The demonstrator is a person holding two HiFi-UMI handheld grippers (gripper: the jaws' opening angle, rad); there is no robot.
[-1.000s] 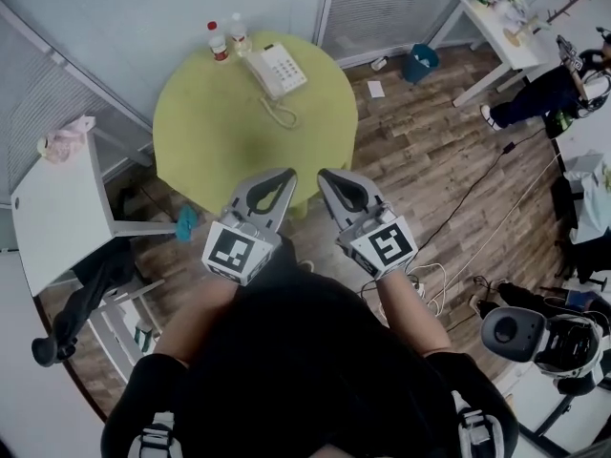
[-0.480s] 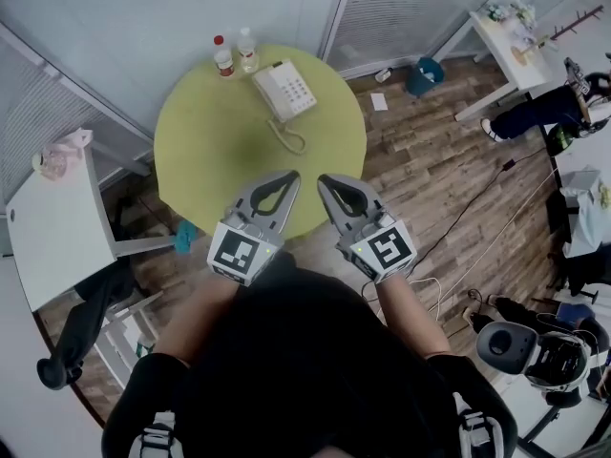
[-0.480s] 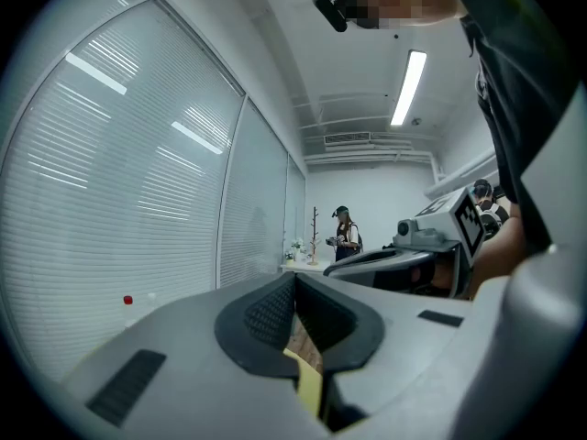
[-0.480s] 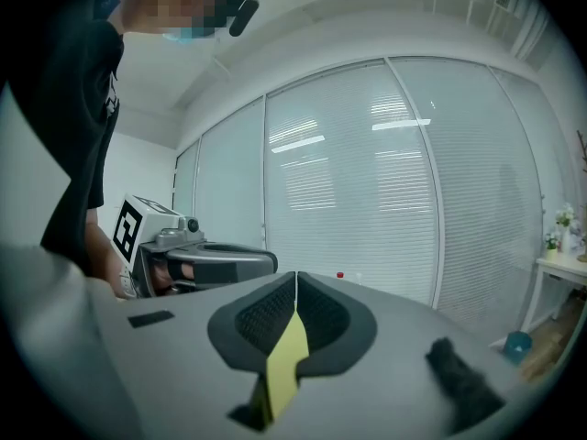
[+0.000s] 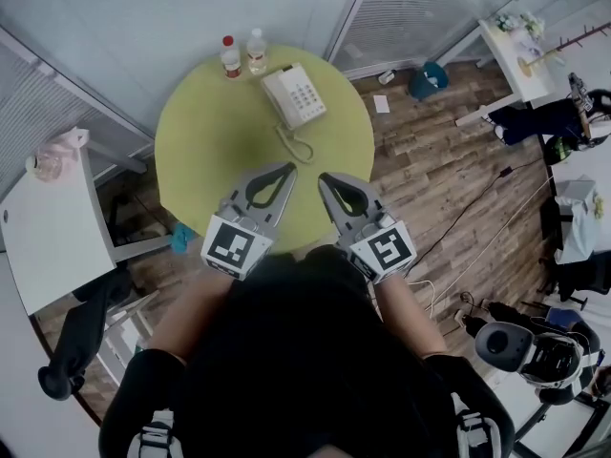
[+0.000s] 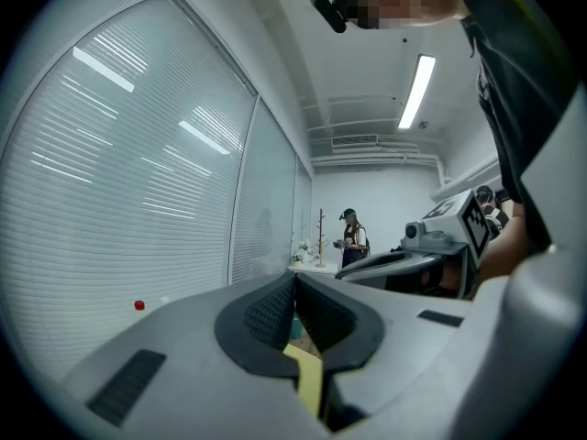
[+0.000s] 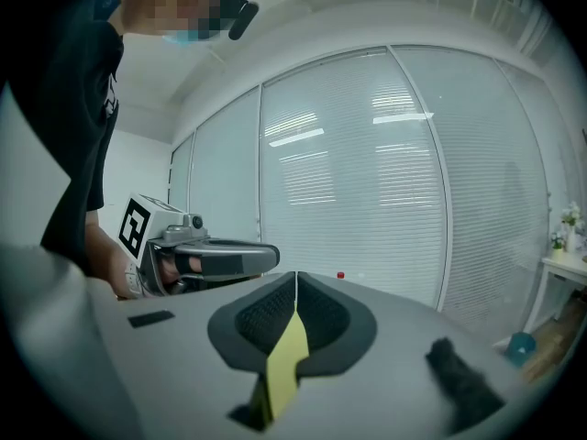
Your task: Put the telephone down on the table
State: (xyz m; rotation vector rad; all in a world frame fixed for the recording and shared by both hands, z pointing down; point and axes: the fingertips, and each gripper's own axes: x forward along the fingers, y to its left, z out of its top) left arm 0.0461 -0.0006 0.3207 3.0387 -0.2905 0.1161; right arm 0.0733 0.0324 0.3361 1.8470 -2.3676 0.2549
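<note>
With my left gripper [image 5: 287, 168] and right gripper [image 5: 324, 177] both shut and empty, reaching to twelve o'clock could snag the coiled cord [image 5: 297, 147] of the telephone [image 5: 295, 96].

One telephone [image 5: 295, 97] is sitting on one round green table [image 5: 210, 151]. Two bottles are standing there: a red-capped bottle [image 5: 230, 57] and a white-capped bottle [image 5: 256, 52]. Two grippers are showing: the left gripper [image 5: 289, 168] and the right gripper [image 5: 323, 177].

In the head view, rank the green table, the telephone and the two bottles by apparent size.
1. green table
2. telephone
3. red-capped bottle and white-capped bottle: they look alike, left unranked
</note>
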